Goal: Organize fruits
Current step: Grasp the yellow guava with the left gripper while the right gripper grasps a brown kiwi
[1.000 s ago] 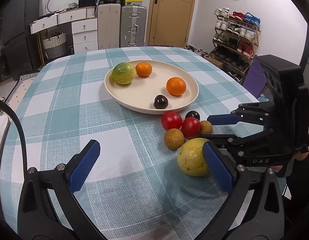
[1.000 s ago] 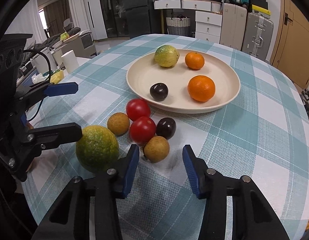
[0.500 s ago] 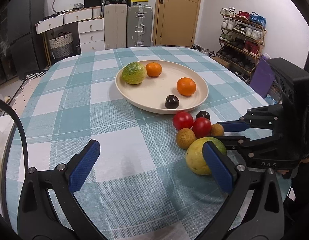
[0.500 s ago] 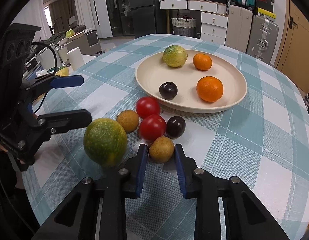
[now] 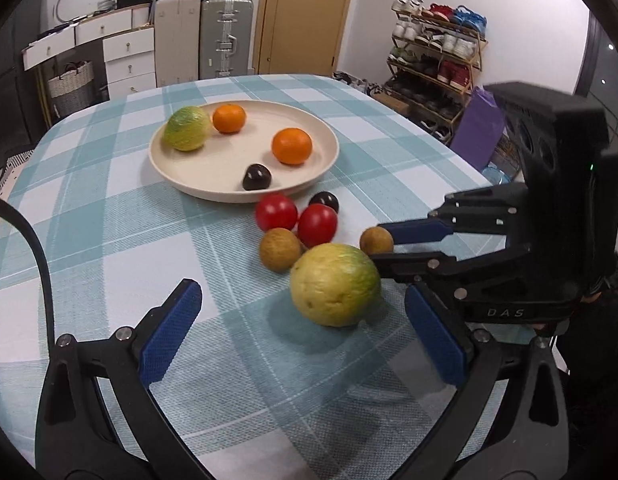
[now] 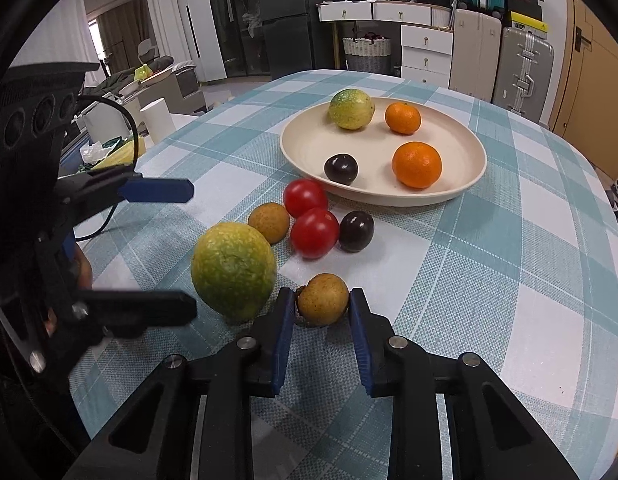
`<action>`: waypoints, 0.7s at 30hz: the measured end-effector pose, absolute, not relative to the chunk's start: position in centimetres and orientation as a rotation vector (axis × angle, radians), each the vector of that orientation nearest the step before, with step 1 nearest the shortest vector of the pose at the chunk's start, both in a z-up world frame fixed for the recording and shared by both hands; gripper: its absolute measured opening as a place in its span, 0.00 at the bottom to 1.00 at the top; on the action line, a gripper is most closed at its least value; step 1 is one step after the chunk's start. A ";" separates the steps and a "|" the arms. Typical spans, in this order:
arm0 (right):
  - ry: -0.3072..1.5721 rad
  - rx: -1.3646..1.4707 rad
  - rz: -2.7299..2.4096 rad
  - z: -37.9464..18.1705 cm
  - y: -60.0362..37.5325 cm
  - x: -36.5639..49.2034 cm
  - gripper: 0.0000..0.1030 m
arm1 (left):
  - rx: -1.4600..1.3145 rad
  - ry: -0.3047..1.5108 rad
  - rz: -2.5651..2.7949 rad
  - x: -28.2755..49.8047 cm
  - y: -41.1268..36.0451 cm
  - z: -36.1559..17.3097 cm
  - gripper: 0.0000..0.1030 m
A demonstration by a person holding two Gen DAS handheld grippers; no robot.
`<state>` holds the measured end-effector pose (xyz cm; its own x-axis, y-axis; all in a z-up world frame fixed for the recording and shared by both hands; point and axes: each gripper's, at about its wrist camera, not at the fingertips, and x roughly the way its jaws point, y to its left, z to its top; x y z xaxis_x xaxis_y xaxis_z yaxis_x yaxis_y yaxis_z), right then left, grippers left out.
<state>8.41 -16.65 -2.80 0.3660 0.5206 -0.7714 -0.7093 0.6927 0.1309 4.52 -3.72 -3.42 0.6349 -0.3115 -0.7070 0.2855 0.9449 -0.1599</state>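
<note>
A cream plate (image 6: 465, 184) holds a green-yellow citrus (image 6: 351, 109), two oranges (image 6: 416, 164) and a dark plum (image 6: 341, 169). On the checked cloth lie two red tomatoes (image 6: 313, 232), a dark plum (image 6: 356, 231), a brown fruit (image 6: 269, 222) and a large green-yellow citrus (image 6: 233, 270). My right gripper (image 6: 323, 308) is shut on a second small brown fruit (image 6: 323, 299), lifted just clear of the pile; it also shows in the left wrist view (image 5: 376, 240). My left gripper (image 5: 305, 336) is open, the large citrus (image 5: 335, 284) just ahead of its fingers.
The plate (image 5: 189, 184) sits mid-table. The table edge drops off at right towards a shoe rack (image 5: 437, 64) and a purple bag (image 5: 479, 128). A white cup (image 6: 157, 120) and clutter stand beyond the left edge. Drawers and suitcases line the back wall.
My right gripper closed on the small brown fruit and drew it back from the pile. My left gripper stayed open and shifted so that the large citrus lies ahead between its fingers.
</note>
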 end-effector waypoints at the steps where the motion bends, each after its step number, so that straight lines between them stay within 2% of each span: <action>1: 0.892 -0.237 0.803 -2.8 -16.7 8.4 0.27 | -0.032 0.820 -0.340 4.6 -4.0 -3.6 0.97; 5: 0.892 -0.235 0.813 -2.8 -16.7 8.3 0.27 | -0.037 0.849 -0.351 5.0 -4.5 -4.1 0.82; 9: 0.888 -0.232 0.826 -2.8 -16.7 8.2 0.27 | -0.051 0.859 -0.366 5.3 -4.6 -4.3 0.71; 14: 0.883 -0.233 0.841 -2.7 -16.4 7.9 0.27 | -0.052 0.863 -0.395 5.5 -4.9 -4.4 0.50; 21: 0.876 -0.230 0.838 -2.6 -16.6 7.9 0.27 | -0.063 0.856 -0.396 5.4 -5.0 -4.2 0.49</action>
<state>7.87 -16.57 -2.62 0.3538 0.5519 -0.7552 -0.7294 0.6682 0.1466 5.37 -4.98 -4.19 0.5876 -0.3649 -0.7223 0.3148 0.9253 -0.2113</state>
